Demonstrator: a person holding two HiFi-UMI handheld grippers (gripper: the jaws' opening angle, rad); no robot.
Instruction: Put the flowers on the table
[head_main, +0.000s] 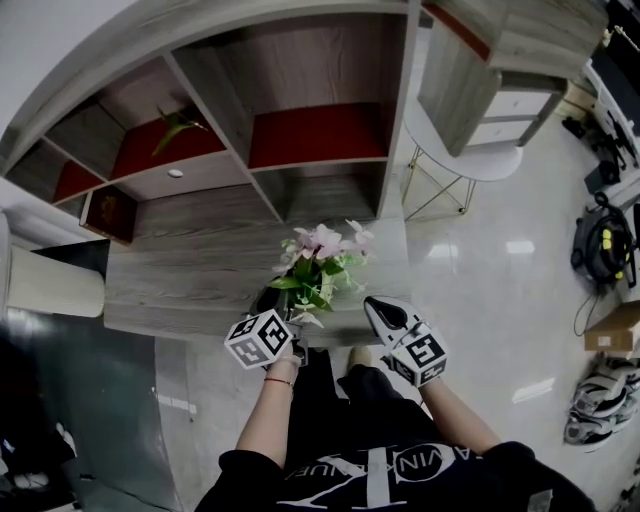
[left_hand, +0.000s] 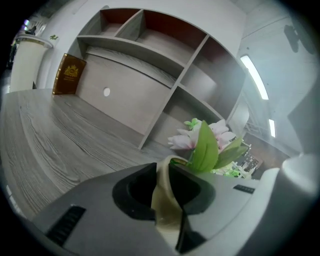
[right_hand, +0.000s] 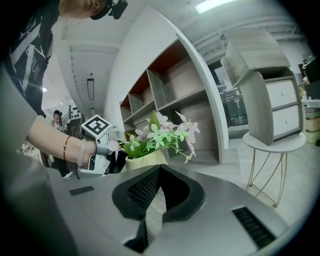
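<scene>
Your left gripper (left_hand: 162, 172) is clamped on the rim of the cream pot (left_hand: 164, 195). The rim's edge runs up between the two dark pads, and the flowers (left_hand: 206, 140), pale pink blooms with broad green leaves, rise just beyond the jaw tips and to their right. In the head view, the left gripper (head_main: 283, 310) comes at the plant from the near left side. The flowers (head_main: 322, 255) stand just ahead of it, over the near edge of the grey wood-grain table (head_main: 190, 265). None of the views shows the pot's base, so you cannot tell whether it rests on the tabletop or hangs just above it. Your right gripper (right_hand: 159, 169) has its jaws pressed together at the tips, with nothing caught between them and only wood grain showing through the slit below. From the head view the right gripper (head_main: 372, 303) sits just beside the plant on its right, close to the leaves but apart from the pot. In the right gripper view, the pot (right_hand: 145, 160) and its flowers (right_hand: 160, 132) stand ahead and a little left. The left gripper (right_hand: 116, 160) grips the pot on the far side, with its marker cube above your wrist. Behind the plant, the shelf unit (head_main: 300, 100) rises from the back of the table, and a brown book (left_hand: 69, 75) leans upright against it, well apart from the pot.
</scene>
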